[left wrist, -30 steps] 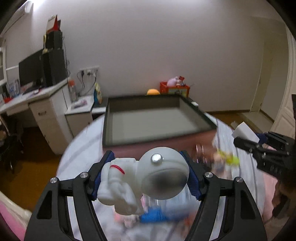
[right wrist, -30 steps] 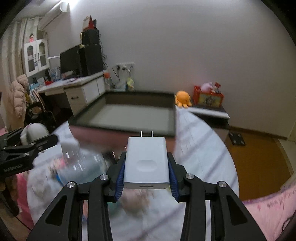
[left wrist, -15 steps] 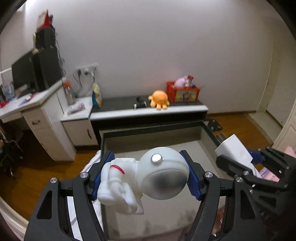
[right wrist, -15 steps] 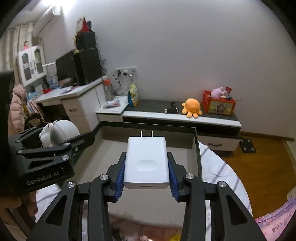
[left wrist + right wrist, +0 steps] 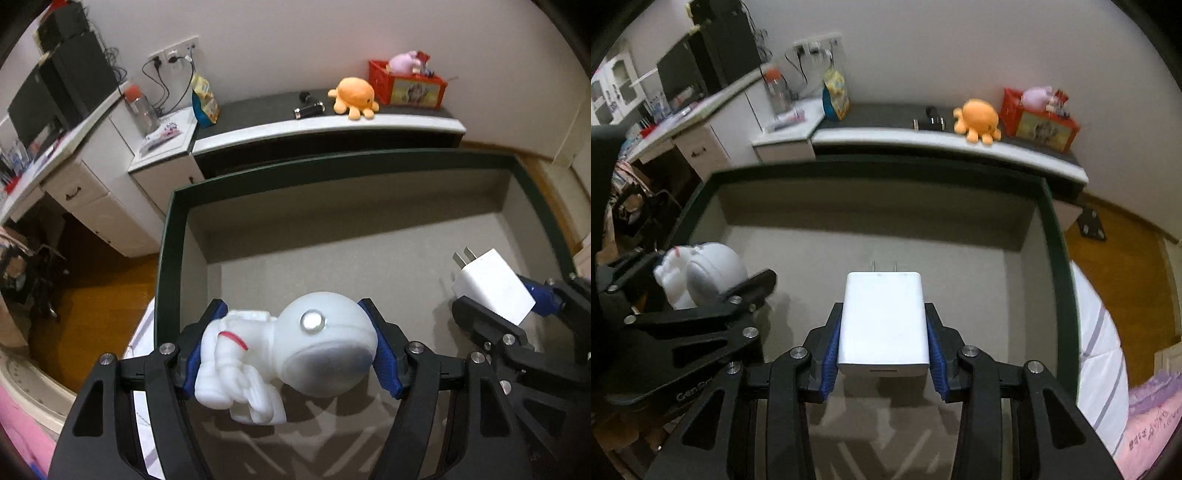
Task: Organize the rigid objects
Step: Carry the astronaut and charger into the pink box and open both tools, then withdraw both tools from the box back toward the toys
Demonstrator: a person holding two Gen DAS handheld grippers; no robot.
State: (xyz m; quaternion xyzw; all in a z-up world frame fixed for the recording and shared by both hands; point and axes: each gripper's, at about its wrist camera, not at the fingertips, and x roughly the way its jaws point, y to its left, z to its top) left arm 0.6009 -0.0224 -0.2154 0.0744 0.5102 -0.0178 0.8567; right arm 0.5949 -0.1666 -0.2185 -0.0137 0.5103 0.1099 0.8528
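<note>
My left gripper [image 5: 291,350] is shut on a white astronaut figure [image 5: 295,358], its blue pads pressing the body and the round helmet. It hangs over the left part of a large dark-green box [image 5: 164,258] with a grey floor. My right gripper [image 5: 884,343] is shut on a white plug charger [image 5: 884,325], prongs pointing forward, above the middle of the same box [image 5: 1054,240]. The right wrist view shows the astronaut figure [image 5: 705,273] at left in the left gripper; the left wrist view shows the charger [image 5: 491,286] at right.
Beyond the box runs a low dark-topped cabinet [image 5: 332,125] with an orange plush octopus [image 5: 352,98] and a red toy crate [image 5: 406,83]. A white desk [image 5: 92,173] with a monitor stands at left. Wooden floor [image 5: 1119,266] and a striped cloth edge [image 5: 1097,332] lie right of the box.
Both grippers have moved forward and tipped downward, from short of the box to above its grey floor. The cluttered cloth in front of the box has left view. Both grips are unchanged.
</note>
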